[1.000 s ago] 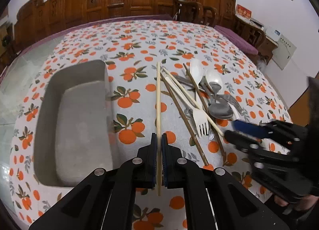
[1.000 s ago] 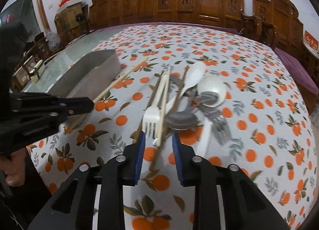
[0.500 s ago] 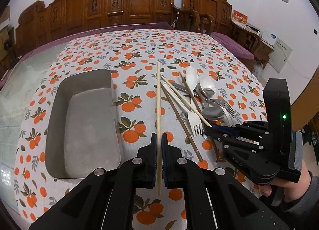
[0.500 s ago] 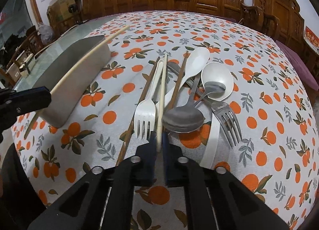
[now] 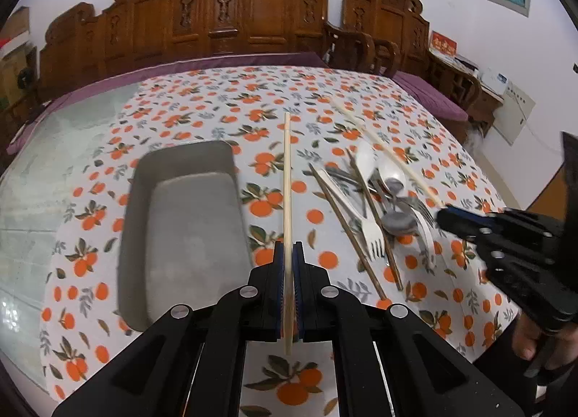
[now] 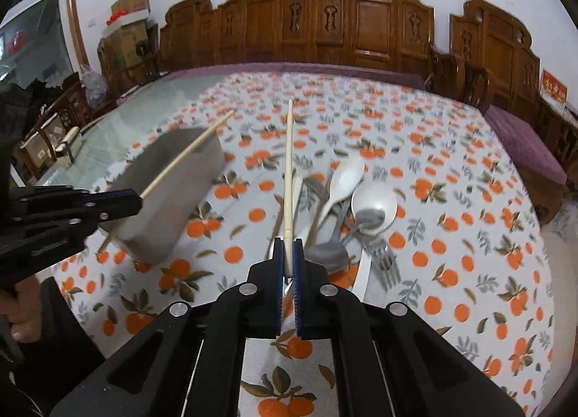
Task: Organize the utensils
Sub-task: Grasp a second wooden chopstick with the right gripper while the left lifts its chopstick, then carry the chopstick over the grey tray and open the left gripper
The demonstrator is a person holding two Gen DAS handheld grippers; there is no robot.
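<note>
My left gripper [image 5: 288, 258] is shut on a pale chopstick [image 5: 287, 178] held above the cloth, just right of the grey metal tray [image 5: 180, 222]. My right gripper [image 6: 288, 254] is shut on a second pale chopstick [image 6: 289, 164], lifted over the utensil pile. The pile holds a white plastic fork [image 5: 370, 232], dark wooden chopsticks [image 5: 346, 229], white spoons [image 6: 374, 205], a metal spoon [image 6: 327, 254] and a metal fork [image 6: 383, 261]. The right gripper [image 5: 448, 218] with its chopstick [image 5: 386, 153] also shows in the left wrist view, and the left gripper [image 6: 133, 202] in the right wrist view.
The table carries an orange-print cloth [image 5: 253, 110]; its left part is bare glass [image 5: 54, 164]. Carved wooden chairs [image 5: 253, 19] stand along the far side. The tray [image 6: 173, 196] lies left of the pile.
My right gripper closed on a pale chopstick in the pile and lifted it clear. My left gripper kept its chopstick and rose a little.
</note>
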